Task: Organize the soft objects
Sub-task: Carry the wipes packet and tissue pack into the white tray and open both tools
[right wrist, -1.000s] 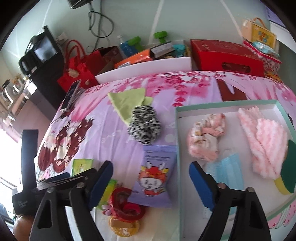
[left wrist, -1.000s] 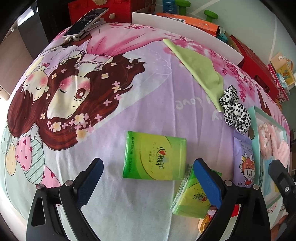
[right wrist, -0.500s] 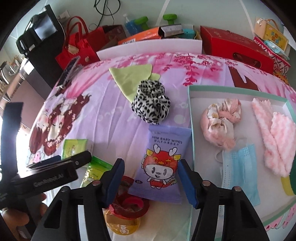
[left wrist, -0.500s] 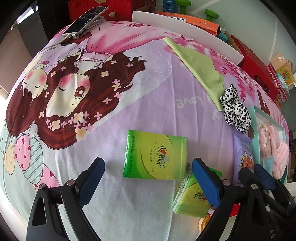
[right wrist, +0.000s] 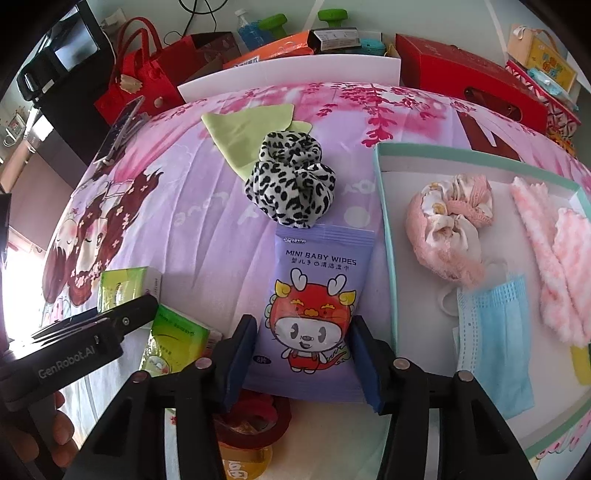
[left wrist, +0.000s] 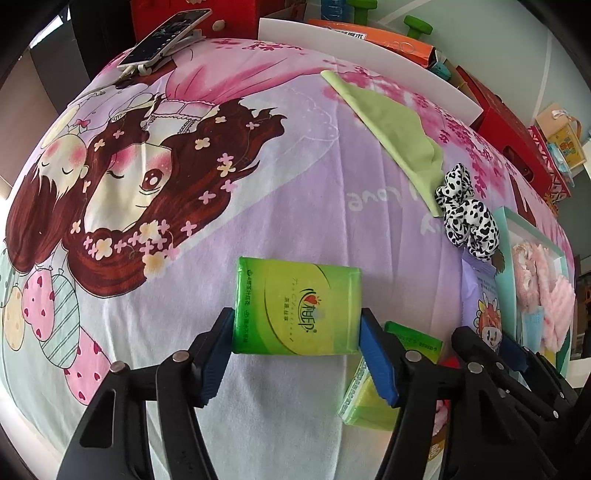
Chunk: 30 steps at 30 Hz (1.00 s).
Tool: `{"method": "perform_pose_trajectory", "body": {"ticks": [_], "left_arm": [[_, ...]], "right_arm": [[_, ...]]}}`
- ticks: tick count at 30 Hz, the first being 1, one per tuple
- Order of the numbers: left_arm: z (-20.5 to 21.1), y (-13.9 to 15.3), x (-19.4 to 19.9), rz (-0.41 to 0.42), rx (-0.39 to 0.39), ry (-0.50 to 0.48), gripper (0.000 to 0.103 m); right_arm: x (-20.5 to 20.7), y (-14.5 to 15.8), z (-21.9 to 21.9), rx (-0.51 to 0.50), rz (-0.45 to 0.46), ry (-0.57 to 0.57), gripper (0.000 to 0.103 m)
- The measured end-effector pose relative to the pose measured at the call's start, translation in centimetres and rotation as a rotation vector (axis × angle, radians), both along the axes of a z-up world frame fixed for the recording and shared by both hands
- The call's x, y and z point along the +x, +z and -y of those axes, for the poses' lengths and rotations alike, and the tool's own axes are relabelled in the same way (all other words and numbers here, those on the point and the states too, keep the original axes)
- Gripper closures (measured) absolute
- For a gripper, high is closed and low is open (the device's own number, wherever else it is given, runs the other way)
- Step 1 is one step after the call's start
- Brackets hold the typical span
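Observation:
A green tissue pack (left wrist: 295, 306) lies on the printed bedsheet, and my left gripper (left wrist: 295, 332) is closing on it, both blue pads touching its short sides. A purple baby wipes pack (right wrist: 317, 302) sits between the pads of my right gripper (right wrist: 303, 343), whose jaws are also closing and press its edges. A second green tissue pack (left wrist: 373, 391) rests just right of the left gripper. A leopard scrunchie (right wrist: 291, 184) and a light green cloth (right wrist: 247, 129) lie farther back.
A teal-rimmed box (right wrist: 384, 221) to the right holds a pink scrunchie (right wrist: 450, 221), a blue face mask (right wrist: 491, 332) and pink fluffy cloth (right wrist: 554, 258). A red tape roll (right wrist: 258, 413) lies under the right gripper. A phone (left wrist: 166, 33) and red boxes (right wrist: 469, 74) line the far edge.
Both grippers narrowed their jaws from wide open onto their packs. The right gripper came down and in over the baby wipes pack; the left stayed where it was.

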<state>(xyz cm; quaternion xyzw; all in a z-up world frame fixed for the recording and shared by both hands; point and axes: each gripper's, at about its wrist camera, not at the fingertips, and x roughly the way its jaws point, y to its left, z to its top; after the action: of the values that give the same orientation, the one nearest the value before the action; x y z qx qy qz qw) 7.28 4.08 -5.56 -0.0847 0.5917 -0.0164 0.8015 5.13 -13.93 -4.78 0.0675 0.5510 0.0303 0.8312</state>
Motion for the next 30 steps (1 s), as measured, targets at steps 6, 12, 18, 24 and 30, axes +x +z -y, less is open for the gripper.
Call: {"method": "perform_pose_trajectory", "body": {"ticks": [6,12,18,24,30], "left_arm": [[0.0,0.0,0.1,0.003,0.003,-0.003,0.036],[-0.6,0.8,0.0,0.026,-0.023,0.003,0.037],[-1.3,2.1,-0.2,0.061,-0.038,0.011,0.037],[-2.3,3.5,-0.6,0.104,-0.049,0.029,0.037],[-2.1,5.0,-1.0,0.153,-0.055,0.031,0.037]], "right_arm": [[0.1,-0.2,-0.3,-0.017,0.000,0.004,0.050],[0.0,0.0,-0.1,-0.005,0.004,-0.007,0.051],[-0.4,1.0,0.0,-0.004,0.028,-0.010,0.051],[-1.7,3.6,0.4,0.003,0.095,-0.021,0.051],[-2.3,4.7,0.6,0.012,0.123,-0.031,0.051]]}}
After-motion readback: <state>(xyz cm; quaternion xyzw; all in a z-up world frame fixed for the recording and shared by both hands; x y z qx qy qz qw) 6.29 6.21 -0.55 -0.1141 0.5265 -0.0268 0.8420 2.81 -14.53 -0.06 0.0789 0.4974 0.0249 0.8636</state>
